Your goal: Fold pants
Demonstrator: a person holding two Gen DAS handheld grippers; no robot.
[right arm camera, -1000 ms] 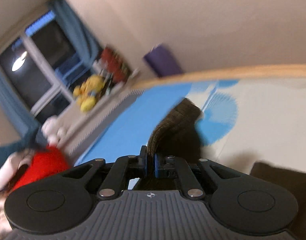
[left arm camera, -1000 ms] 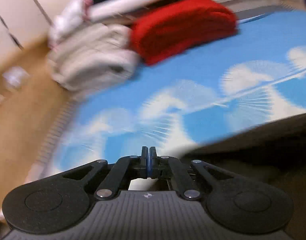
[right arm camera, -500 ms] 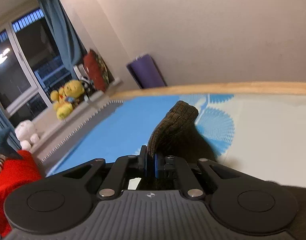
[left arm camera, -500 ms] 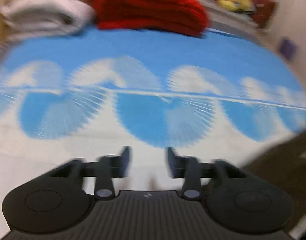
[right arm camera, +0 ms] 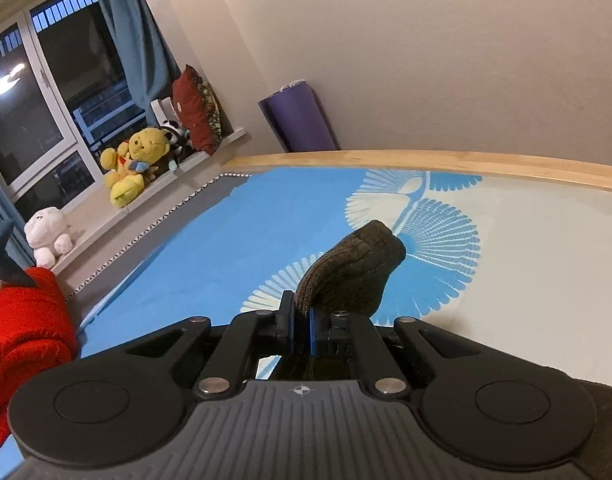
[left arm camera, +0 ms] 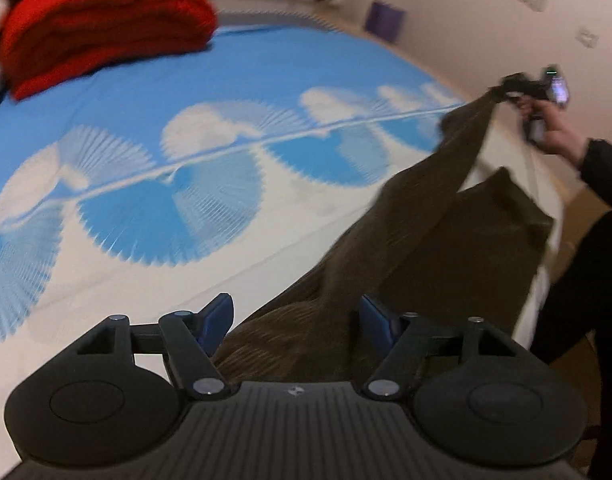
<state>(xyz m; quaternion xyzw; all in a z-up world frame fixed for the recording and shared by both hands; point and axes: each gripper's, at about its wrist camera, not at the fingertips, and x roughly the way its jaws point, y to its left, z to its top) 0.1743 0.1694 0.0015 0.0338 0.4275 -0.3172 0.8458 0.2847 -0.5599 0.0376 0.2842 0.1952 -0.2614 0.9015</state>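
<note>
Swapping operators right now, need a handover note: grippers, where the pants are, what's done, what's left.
Left gripper: open, jaws spread on either side of the near end of the brown pants, not gripping.
Right gripper: shut on a ribbed end of the pants, held up off the bed toward the wall side.
Pants: one part stretched from the right gripper down to the left one, the rest spread at the bed's edge.
Done: one end picked up. No fold is visible.
Left: probably close the left gripper on the near end, pull the fabric flat, then fold.
Red blanket sits at the far end, apart from the pants.
</note>
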